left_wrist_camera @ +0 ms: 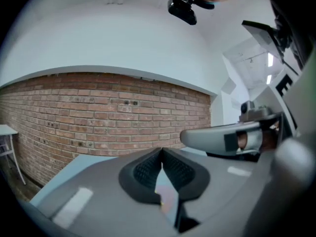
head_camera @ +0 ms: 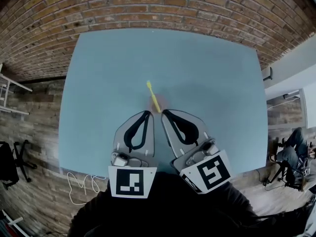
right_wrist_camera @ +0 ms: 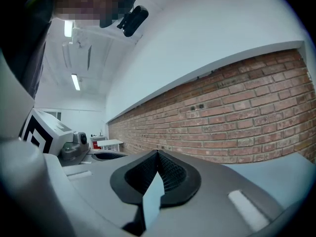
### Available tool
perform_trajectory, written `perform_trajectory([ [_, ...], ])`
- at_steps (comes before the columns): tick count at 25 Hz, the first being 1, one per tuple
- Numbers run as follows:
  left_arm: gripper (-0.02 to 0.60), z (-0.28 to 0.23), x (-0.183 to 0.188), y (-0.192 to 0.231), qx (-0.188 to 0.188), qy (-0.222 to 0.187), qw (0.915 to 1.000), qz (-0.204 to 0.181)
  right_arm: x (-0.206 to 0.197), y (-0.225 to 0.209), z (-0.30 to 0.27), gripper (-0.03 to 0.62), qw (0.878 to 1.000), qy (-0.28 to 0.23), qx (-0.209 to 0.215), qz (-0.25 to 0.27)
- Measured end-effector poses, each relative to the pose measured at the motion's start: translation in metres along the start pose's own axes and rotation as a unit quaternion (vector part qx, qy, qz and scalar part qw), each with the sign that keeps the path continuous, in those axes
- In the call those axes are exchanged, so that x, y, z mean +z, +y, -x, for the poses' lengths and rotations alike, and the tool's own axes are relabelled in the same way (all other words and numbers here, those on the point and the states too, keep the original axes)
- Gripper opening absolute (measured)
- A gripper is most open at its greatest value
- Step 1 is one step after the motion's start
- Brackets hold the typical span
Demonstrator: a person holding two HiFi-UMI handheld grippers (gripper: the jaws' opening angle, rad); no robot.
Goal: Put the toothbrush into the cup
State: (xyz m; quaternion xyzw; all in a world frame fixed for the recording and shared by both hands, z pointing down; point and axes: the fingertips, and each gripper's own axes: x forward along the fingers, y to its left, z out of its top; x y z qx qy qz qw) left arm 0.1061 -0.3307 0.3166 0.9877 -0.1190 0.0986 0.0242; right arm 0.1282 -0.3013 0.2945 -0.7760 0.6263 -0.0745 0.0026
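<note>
- The left gripper is seen with jaws pressed together on nothing.
- The toothbrush lies flat on the table, just ahead of both tips; it could be nudged away if approached unopened.
- The right gripper is likewise closed and empty; no cup is seen.

The pale blue tabletop looks smooth and matt. The slim yellow toothbrush lying on it appears to be plastic. The left gripper and right gripper have smooth grey plastic shells with a soft sheen. Their black pads look rubbery and finely ribbed. The red-brown brick wall is rough and matt. The brown plank floor looks like weathered wood.
</note>
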Motion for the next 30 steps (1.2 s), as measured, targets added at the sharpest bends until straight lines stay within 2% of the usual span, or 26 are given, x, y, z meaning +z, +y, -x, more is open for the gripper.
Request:
perform_trajectory([
  [10,0.008,0.023,0.019,-0.015,0.011,-0.030,0.9993,-0.019,0.018,0.012,0.026,-0.002,0.999,-0.025,0.004,0.020],
  [18,0.009,0.022,0.022,-0.023,0.003,-0.031,0.9987,-0.039,0.023,0.006,0.032,-0.002,0.999,-0.032,-0.001,0.018],
  [30,0.009,0.022,0.022,-0.023,0.000,-0.029,0.9990,-0.035,0.024,0.009,0.031,-0.002,0.999,-0.034,0.005,0.017],
])
